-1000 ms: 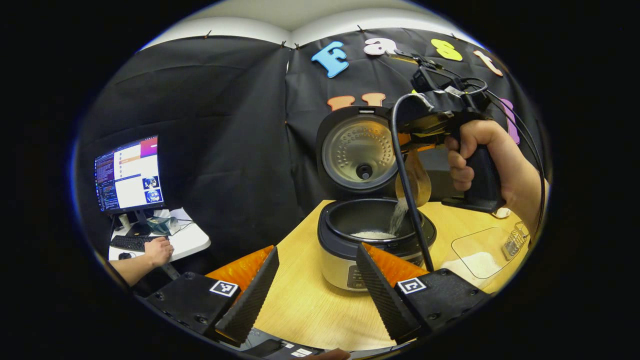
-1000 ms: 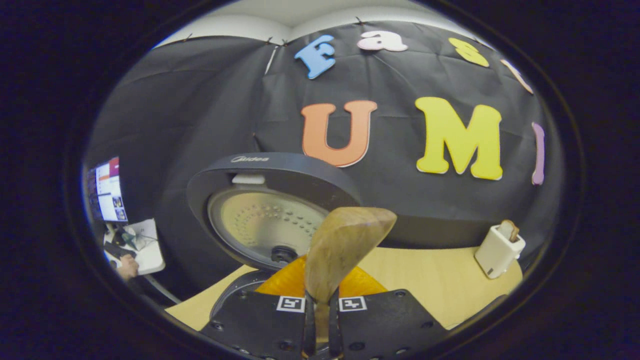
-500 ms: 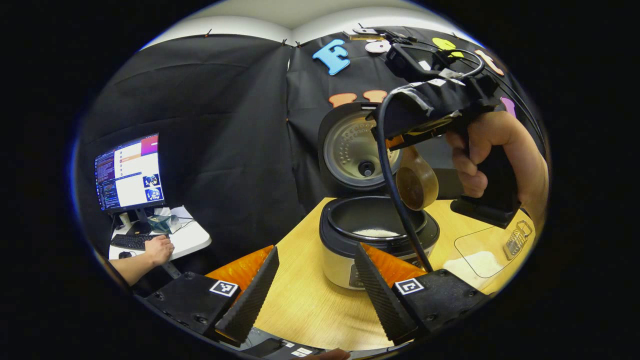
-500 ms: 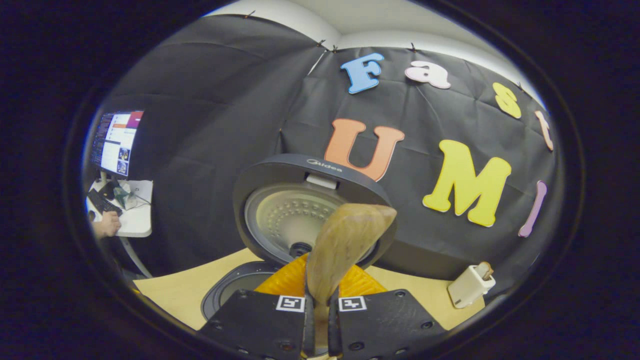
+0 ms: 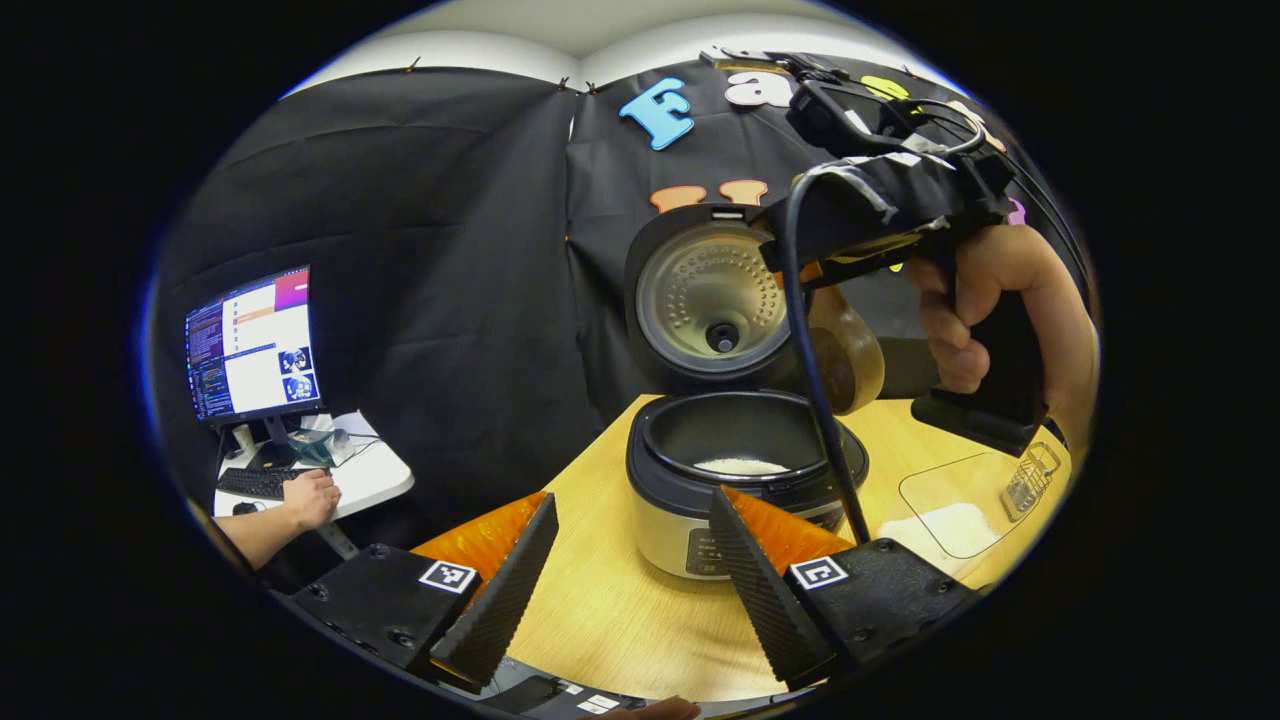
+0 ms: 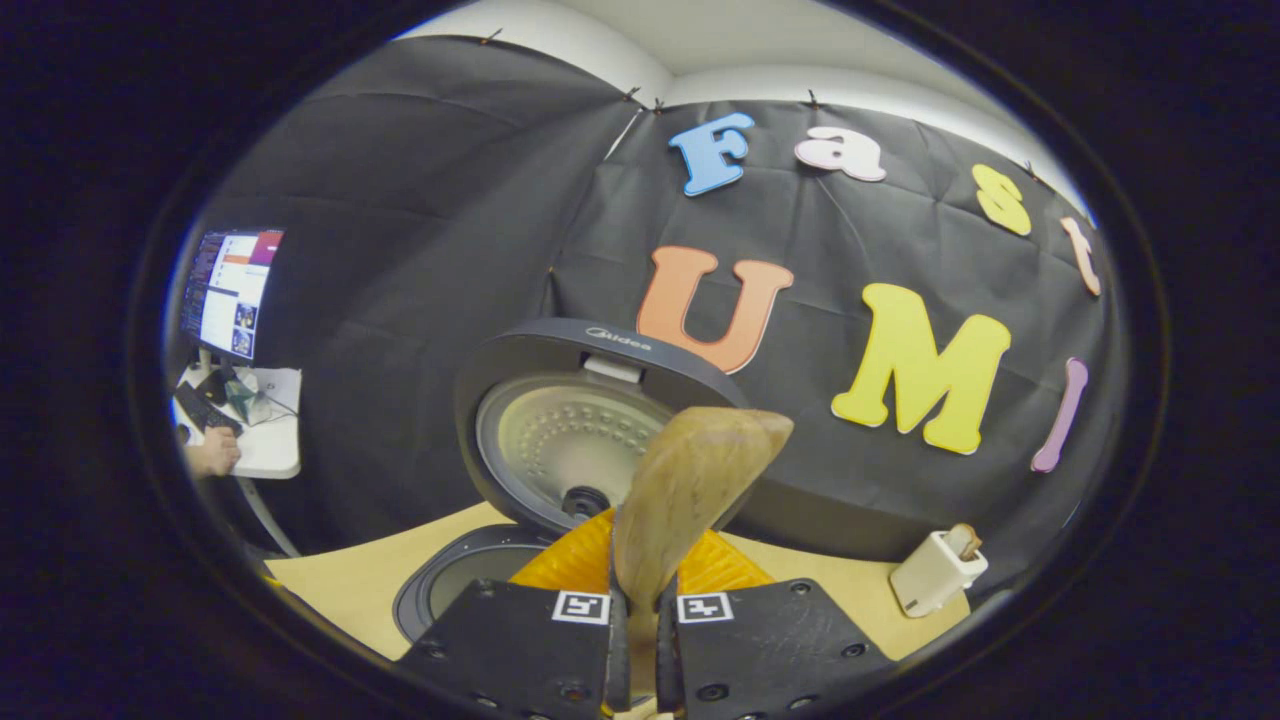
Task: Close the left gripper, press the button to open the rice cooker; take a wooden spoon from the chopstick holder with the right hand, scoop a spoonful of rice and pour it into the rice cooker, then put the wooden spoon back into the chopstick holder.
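Observation:
The rice cooker (image 5: 735, 500) stands on the wooden table with its lid (image 5: 705, 300) raised, and a little white rice (image 5: 742, 466) lies in its dark pot. My left gripper (image 5: 625, 590) is open, low in front of the cooker, with nothing between its fingers. A hand holds my right gripper (image 5: 860, 215) above the cooker's right side. It is shut on the handle of the wooden spoon (image 5: 848, 352), whose bowl hangs over the pot's right rim. In the right gripper view the spoon (image 6: 690, 485) rises from my right gripper (image 6: 637, 650) before the lid (image 6: 570, 440). The white chopstick holder (image 6: 935, 572) stands at the right.
A clear container (image 5: 965, 490) with white rice (image 5: 940, 525) sits right of the cooker, beside a small wire rack (image 5: 1028, 480). At the far left, beyond the table, are a monitor (image 5: 250, 345) and a desk with a person's hand (image 5: 305, 500) on it.
A second ago rice was streaming from the tipped spoon into the pot. The stream has stopped, and the right gripper has lifted and turned the spoon. The left gripper stayed put.

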{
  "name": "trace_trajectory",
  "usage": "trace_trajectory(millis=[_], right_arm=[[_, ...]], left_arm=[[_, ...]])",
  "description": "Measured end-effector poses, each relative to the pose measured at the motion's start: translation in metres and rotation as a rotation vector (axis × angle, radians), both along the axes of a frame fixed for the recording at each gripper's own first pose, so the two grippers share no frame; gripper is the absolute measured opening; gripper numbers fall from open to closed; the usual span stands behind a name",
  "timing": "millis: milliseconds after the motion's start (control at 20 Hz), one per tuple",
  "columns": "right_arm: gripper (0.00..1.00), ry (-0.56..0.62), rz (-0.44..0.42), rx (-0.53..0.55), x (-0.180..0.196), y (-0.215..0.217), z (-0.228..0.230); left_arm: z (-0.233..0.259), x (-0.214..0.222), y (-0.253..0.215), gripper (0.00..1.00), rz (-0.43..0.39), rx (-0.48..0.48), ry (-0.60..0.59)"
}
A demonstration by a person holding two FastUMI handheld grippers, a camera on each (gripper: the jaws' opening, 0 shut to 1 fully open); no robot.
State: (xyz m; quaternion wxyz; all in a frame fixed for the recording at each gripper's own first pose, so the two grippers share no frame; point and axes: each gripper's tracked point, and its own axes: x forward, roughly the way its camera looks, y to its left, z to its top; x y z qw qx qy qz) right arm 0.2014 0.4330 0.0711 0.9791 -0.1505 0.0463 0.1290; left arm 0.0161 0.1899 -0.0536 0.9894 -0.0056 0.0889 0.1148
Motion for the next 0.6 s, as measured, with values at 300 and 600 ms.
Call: trace_trajectory(millis=[300, 600], right_arm=[[0.08, -0.029, -0.035, 0.030, -0.011, -0.049, 0.021], [0.10, -0.077, -0.086, 0.039, -0.032, -0.113, 0.042]], left_arm=[[0.011, 0.001, -0.023, 0.98, -0.033, -0.007, -0.026], [0.026, 0.003, -0.065, 0.98, -0.107, 0.013, -0.062]])
